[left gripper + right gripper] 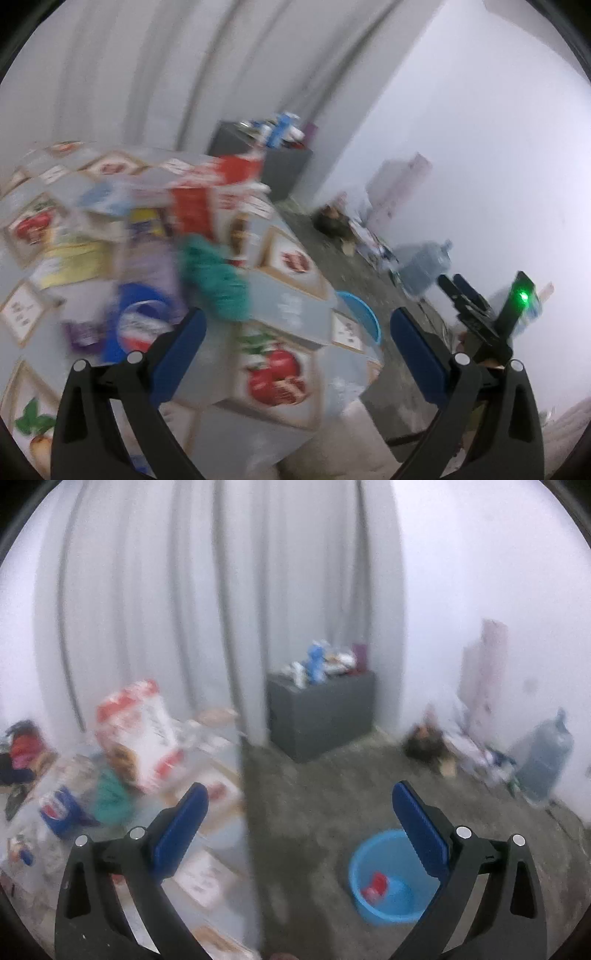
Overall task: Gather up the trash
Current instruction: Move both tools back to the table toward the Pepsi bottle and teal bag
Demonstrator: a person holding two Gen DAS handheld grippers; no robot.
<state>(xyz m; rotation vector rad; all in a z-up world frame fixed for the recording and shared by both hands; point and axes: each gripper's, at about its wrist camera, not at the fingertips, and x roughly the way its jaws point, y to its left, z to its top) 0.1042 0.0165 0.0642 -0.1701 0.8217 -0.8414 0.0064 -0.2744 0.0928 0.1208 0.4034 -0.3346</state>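
Both views are blurred. A table with a fruit-print cloth (pixel 291 306) holds trash: a red and white bag (pixel 207 195), a crumpled teal wrapper (pixel 218 284), a blue Pepsi cup (pixel 140 325) and a purple wrapper (pixel 83 334). My left gripper (pixel 295 339) is open and empty above the table's near corner. My right gripper (pixel 299 819) is open and empty over the floor beside the table (pixel 218 786). A blue basin (pixel 391 878) on the floor holds a red item (pixel 375 886). The basin's rim also shows in the left wrist view (pixel 364 314). The red and white bag (pixel 136 727), teal wrapper (pixel 110 797) and Pepsi cup (pixel 59 812) show at left.
A dark grey cabinet (pixel 321 716) with clutter on top stands by the curtain. A water jug (pixel 546 760) and floor clutter (pixel 428 742) lie along the right wall. The right gripper's body with a green light (pixel 517 299) shows in the left wrist view.
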